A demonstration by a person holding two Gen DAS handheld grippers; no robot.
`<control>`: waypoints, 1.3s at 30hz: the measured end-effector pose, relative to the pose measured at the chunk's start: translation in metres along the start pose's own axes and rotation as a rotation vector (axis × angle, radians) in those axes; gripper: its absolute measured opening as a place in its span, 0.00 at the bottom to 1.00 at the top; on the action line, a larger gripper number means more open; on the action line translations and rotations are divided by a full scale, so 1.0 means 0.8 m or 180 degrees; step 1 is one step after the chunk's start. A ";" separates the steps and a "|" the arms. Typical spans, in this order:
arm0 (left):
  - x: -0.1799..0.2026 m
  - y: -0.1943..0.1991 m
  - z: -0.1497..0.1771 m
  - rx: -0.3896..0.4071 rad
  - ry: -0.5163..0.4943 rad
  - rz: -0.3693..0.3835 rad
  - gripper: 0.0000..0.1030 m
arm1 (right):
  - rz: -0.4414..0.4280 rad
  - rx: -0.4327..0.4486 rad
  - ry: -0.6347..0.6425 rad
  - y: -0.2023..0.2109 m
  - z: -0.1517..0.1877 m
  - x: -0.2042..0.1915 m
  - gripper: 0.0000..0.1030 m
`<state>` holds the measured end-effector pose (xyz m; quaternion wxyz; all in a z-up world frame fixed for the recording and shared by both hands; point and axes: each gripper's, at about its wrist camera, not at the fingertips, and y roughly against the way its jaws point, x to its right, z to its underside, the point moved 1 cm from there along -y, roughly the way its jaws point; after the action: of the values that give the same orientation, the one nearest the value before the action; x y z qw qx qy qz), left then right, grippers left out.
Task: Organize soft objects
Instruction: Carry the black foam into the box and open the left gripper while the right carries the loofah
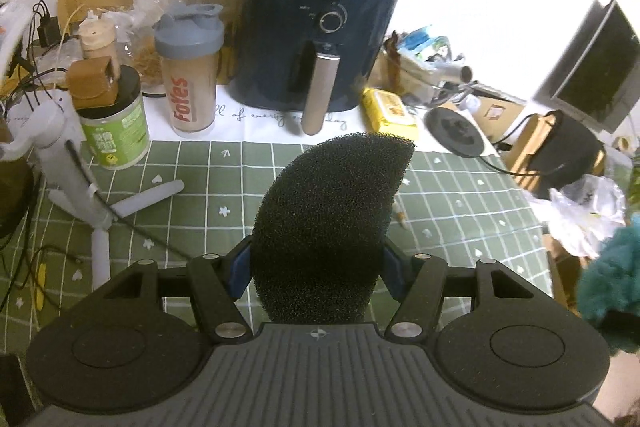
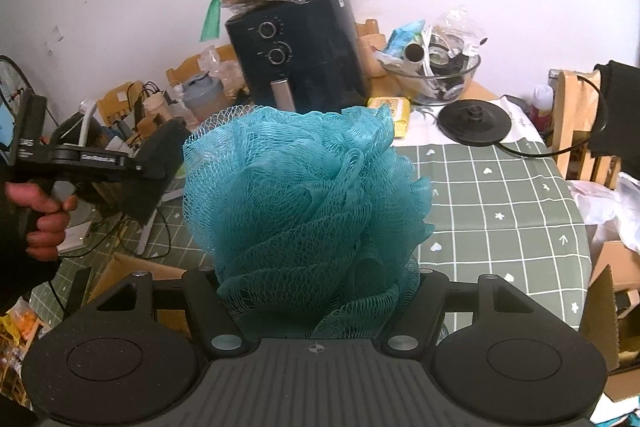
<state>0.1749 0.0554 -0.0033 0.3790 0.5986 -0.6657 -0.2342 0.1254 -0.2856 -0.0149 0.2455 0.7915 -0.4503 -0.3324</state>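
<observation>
Two soft things are in the air at once, and that is where the risk seems to lie. The left claw (image 1: 318,267) is closed on a black sponge (image 1: 332,215), pinched low down so most of it stands free above the fingers; it already leans to one side, so a quick swing could make it flop or work loose. The right claw (image 2: 318,279) is closed on a teal loofah (image 2: 308,203), gripped in its lower folds. The mesh squashes easily, so the hold may be only on a few loose layers, and these could pull out under a jerk.

Both things are held above the counter (image 1: 200,187), touching nothing else. The counter's far edge is crowded: a shaker (image 1: 190,75), a green can (image 1: 114,123), a fryer (image 1: 320,39) and a cable (image 1: 120,215) lie ahead of the left claw, so a low reach forward might knock or snag one.

Both claws point forward and slightly down over the green cloth. In the right view the left hand (image 2: 44,219) grips its handle off to the left, roughly level, well apart from the loofah.
</observation>
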 end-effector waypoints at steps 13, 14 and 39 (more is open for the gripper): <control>0.018 0.078 0.052 -0.0011 0.0032 0.0211 0.60 | -0.0117 -0.0003 0.0105 0.011 0.010 -0.029 0.66; 0.019 0.081 0.056 -0.0018 0.0034 0.0236 0.60 | -0.0121 -0.0002 0.0111 0.012 0.011 -0.030 0.66; 0.064 0.115 0.125 0.0233 -0.0439 0.0467 0.87 | -0.0091 0.0018 0.0133 0.037 0.037 -0.059 0.67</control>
<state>0.0396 0.0071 0.0186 0.3263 0.5441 -0.7404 -0.2220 0.0695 -0.2612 0.0002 0.2478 0.8053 -0.4347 -0.3179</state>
